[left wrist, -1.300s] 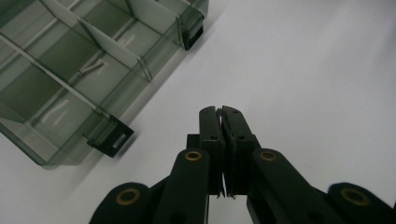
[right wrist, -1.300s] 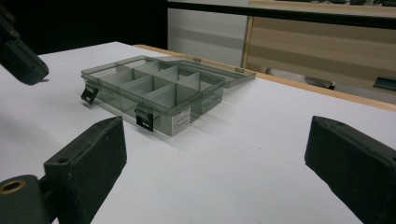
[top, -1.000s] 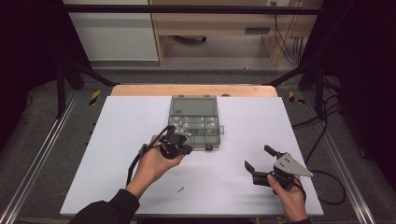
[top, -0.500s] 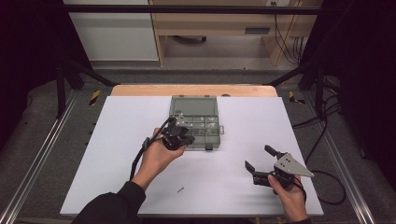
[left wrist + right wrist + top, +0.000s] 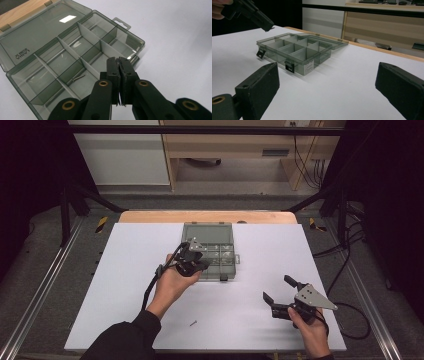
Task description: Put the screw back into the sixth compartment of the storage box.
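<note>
Box point(image 5: 216, 247), its clear lid open, lies mid-table at the far side; my left gripper point(image 5: 196, 265), jaws closed on nothing, hovers over its near-left corner. My right gripper point(image 5: 279, 294) rests open, well apart at the near right.

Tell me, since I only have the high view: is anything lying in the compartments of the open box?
Observer: Yes. The left gripper view shows one small screw in a compartment of the box.
Operator: Is the left gripper carrying something?
Observer: The left gripper has its jaws pressed together, and I can see nothing between them.
Operator: Does it touch the box?
Observer: No. In the right gripper view it hangs above a corner of the box, apart from the rim.
</note>
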The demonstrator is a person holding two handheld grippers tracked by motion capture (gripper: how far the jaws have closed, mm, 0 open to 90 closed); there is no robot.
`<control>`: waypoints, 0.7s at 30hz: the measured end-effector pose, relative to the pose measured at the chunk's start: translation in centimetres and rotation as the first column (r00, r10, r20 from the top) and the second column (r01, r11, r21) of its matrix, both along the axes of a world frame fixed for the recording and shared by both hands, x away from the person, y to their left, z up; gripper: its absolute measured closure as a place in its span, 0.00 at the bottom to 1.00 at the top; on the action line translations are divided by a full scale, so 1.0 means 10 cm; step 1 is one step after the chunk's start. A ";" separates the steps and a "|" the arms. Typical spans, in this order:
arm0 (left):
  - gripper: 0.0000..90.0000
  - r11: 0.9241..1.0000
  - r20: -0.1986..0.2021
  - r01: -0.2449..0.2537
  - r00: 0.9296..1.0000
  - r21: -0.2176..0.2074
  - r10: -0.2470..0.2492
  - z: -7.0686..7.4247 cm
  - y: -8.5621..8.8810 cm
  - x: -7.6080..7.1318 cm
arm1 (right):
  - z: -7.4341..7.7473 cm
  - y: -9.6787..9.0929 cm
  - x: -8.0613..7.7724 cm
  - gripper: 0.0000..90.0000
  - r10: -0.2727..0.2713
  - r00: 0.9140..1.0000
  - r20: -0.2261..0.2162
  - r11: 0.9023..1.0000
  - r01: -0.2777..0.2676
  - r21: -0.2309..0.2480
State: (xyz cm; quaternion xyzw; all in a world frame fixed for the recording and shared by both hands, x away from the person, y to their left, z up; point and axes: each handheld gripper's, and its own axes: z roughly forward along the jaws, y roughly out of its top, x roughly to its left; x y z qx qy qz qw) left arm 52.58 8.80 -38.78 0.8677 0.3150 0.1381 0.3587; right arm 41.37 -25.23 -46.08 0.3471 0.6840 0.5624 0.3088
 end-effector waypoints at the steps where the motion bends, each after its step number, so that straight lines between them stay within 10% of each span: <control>1: 0.97 1.000 0.000 -0.007 1.000 -0.003 0.007 -0.01 0.00 0.02 | 0.00 0.00 0.00 0.06 0.000 1.000 0.001 1.000 0.000 0.001; 21: 0.97 0.997 -0.002 -0.054 0.999 0.056 0.054 -0.18 0.08 0.22 | -0.01 -0.02 0.00 0.06 0.000 1.000 -0.004 1.000 0.000 0.002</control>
